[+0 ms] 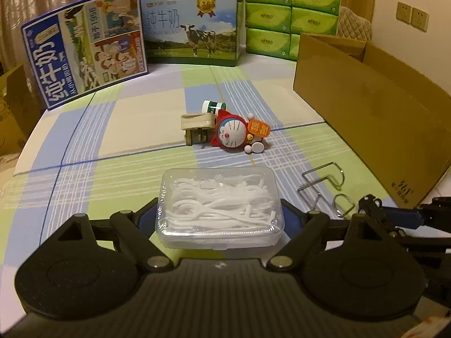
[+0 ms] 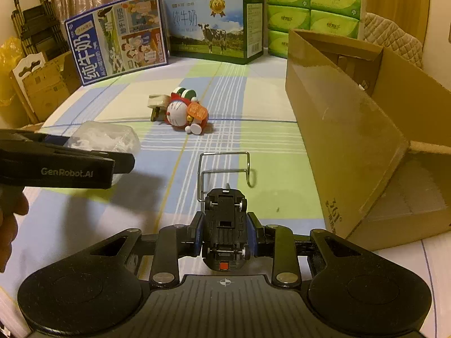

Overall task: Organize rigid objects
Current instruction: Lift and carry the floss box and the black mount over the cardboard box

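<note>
The left tool (image 1: 218,214) grips a clear plastic box of white floss picks (image 1: 218,205) by its two short ends, its jaws spread wide around it, and holds it near the front edge of the counter (image 1: 135,118), which is spread with a plaid cloth of blue, green and cream. In the right wrist view the same box (image 2: 104,138) shows at the left, raised off the cloth, with a person's hand (image 2: 10,219) behind the tool.

The right tool (image 2: 225,236) is clenched on a small black toy car (image 2: 225,225), held belly-up with its wheels and axles showing. Just beyond the car a bent wire rack (image 2: 225,169) lies on the cloth, near the front edge.

Toward the middle of the counter a red and white cat figurine (image 1: 239,133) lies on its side, touching a small wooden-looking block toy (image 1: 197,128) on its left and a green and white little bottle (image 1: 214,107) just behind it.

Along the right edge stands an open brown cardboard box (image 1: 366,118), tipped so that its mouth faces right. Along the far edge stand two milk cartons, one blue with cartoon figures (image 1: 87,48), leaning, and one with a cow picture (image 1: 194,25), upright. At the far right corner is a stack of green tissue packs (image 1: 290,8).
</note>
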Action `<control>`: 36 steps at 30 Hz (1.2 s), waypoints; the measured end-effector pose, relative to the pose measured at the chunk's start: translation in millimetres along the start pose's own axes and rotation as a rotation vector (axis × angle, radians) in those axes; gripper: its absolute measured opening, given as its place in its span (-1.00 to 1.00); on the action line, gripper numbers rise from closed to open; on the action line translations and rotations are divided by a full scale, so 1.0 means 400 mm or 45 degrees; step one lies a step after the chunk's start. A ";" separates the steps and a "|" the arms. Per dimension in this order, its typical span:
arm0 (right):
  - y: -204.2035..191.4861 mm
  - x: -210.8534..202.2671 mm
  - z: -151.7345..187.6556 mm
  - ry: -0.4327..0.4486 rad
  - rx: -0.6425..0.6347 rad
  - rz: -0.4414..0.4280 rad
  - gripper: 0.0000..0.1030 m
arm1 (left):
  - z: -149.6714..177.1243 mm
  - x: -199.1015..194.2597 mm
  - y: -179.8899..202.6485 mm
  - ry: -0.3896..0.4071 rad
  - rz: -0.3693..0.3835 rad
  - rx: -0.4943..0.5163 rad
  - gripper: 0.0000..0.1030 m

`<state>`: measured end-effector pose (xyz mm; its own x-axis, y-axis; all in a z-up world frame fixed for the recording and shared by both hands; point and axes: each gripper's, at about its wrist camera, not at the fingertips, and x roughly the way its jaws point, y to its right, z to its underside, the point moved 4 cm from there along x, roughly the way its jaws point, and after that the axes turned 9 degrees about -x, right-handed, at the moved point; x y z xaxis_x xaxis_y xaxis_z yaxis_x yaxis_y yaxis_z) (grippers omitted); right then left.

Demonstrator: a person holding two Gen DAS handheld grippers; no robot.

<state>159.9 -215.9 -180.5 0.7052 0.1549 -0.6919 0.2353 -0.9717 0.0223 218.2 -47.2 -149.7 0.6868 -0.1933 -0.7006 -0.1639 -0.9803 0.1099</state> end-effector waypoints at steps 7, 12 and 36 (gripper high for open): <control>0.015 -0.076 -0.033 0.054 0.028 -0.003 -0.47 | 0.012 -0.079 0.017 -0.029 0.011 -0.094 0.61; 0.021 -0.137 -0.058 0.096 0.057 -0.017 -0.47 | 0.003 -0.144 0.038 -0.021 0.012 -0.112 0.61; 0.041 -0.295 -0.068 0.166 0.099 -0.011 -0.47 | 0.016 -0.299 0.111 0.019 0.036 -0.066 0.61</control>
<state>98.6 -245.2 -78.9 0.7852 0.1801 -0.5924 0.1929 -0.9803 -0.0424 124.1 -67.2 -65.6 0.6930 -0.2211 -0.6862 -0.1466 -0.9751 0.1662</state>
